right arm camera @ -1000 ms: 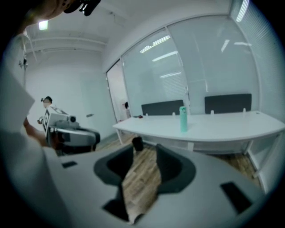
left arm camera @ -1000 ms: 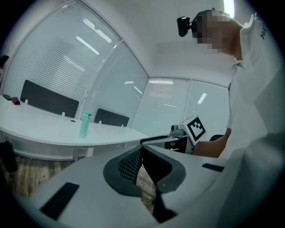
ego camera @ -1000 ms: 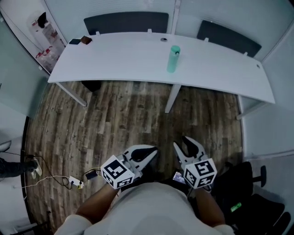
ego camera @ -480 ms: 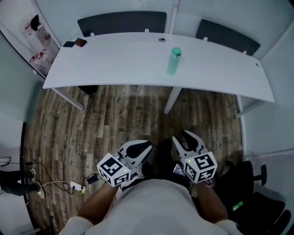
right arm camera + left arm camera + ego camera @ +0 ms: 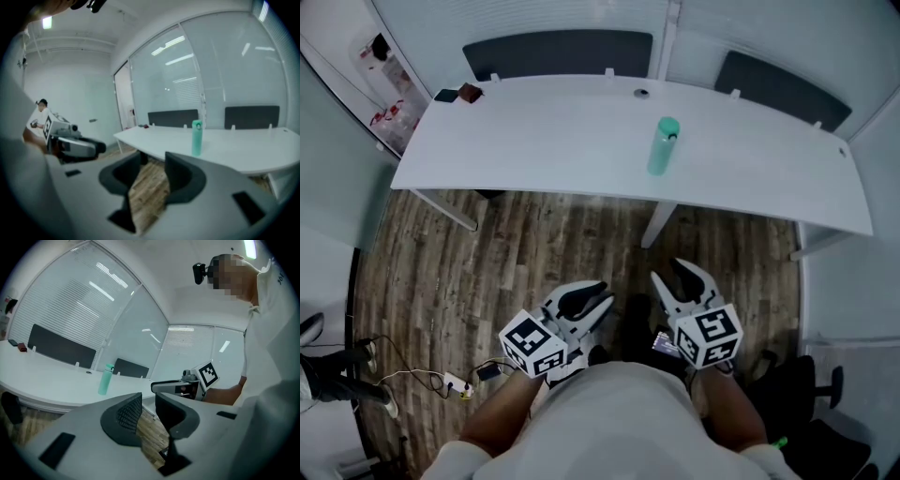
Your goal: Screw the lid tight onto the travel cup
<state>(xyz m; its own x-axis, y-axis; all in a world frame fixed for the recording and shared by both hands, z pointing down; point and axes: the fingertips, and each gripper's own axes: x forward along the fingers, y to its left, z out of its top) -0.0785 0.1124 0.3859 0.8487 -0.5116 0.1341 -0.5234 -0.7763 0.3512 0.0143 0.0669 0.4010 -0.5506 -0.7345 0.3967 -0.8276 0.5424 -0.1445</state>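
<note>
While the travel cup (image 5: pixel 662 145) stands untouched mid-worktop (image 5: pixel 534 141), tightening has not begun; left gripper (image 5: pixel 581 300) has just been opening, narrow, empty; right gripper (image 5: pixel 675 278) wider, empty.

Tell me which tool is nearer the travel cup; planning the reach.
Right. Right tool: over the floor, short of the travel cup. Left tool: farther left, jaws just opening, empty.
</note>
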